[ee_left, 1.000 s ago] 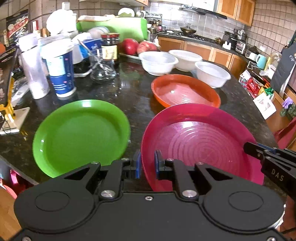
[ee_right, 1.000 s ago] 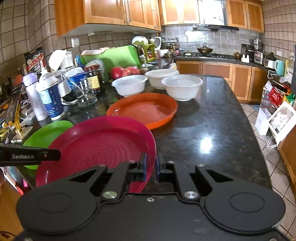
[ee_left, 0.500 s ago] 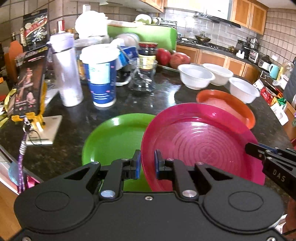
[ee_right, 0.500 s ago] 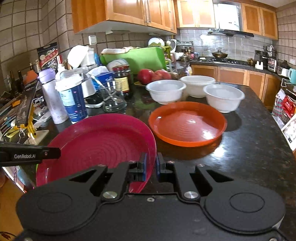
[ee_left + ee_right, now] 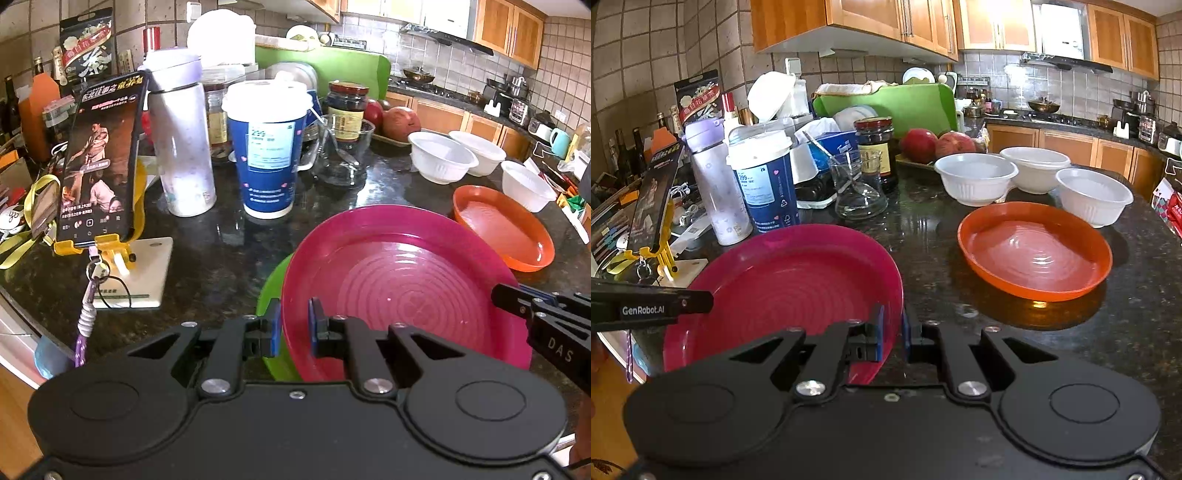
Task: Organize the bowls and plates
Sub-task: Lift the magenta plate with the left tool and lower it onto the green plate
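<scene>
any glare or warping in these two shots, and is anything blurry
Left wrist view: strong fisheye bending at the edges, soft glare on the pink plate, all fairly sharp. Right wrist view: same bending, bright glints on the orange plate and the dark counter, cabinets washed out by light.

Held plate [image 5: 399, 291] over another plate [image 5: 269, 291], near left; third plate [image 5: 1034, 254] right; three bowls [image 5: 977, 177] beyond it.

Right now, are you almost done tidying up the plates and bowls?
Not yet. Nothing is fully stacked. In hand: the left gripper and right gripper are both shut on the pink plate's rim, holding it above the green plate. Left to do: set it down, add the orange plate, and gather the three white bowls, which sit separately on the counter.
</scene>
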Demonstrator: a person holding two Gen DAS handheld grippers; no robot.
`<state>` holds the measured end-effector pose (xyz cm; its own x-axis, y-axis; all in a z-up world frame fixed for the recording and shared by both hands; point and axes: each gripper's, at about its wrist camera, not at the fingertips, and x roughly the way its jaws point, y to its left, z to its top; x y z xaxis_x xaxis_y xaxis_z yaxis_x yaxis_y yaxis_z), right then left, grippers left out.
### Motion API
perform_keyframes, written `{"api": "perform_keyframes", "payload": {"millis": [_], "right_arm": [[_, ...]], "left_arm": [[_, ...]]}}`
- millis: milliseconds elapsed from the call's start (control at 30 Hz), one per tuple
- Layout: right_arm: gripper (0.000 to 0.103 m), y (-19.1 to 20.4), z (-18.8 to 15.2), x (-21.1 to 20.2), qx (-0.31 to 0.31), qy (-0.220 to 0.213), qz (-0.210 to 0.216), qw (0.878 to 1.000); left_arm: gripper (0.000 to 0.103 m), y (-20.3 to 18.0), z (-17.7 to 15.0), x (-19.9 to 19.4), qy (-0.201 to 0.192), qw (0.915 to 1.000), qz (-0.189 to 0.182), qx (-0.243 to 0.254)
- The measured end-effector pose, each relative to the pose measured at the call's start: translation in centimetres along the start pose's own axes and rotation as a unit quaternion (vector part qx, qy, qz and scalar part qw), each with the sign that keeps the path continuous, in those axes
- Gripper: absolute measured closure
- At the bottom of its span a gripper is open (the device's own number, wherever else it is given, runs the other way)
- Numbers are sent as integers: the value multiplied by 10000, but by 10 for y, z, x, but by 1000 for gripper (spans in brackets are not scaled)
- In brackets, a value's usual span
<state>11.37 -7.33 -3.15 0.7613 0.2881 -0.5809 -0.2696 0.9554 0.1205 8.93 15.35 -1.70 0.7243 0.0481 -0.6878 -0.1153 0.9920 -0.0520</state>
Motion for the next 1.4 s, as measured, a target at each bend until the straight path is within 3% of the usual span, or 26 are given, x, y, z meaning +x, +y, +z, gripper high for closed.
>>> {"api": "perform_keyframes", "payload": {"millis": [633,1400], "right_arm": [[91,24,-3,21,143,247,-472,9985],[89,26,-2,27,163,251,-619,9976]], "left_arm": [[84,30,2,25,201,9984,-447,282],[82,29,1,26,49,9975,-475,521]]}}
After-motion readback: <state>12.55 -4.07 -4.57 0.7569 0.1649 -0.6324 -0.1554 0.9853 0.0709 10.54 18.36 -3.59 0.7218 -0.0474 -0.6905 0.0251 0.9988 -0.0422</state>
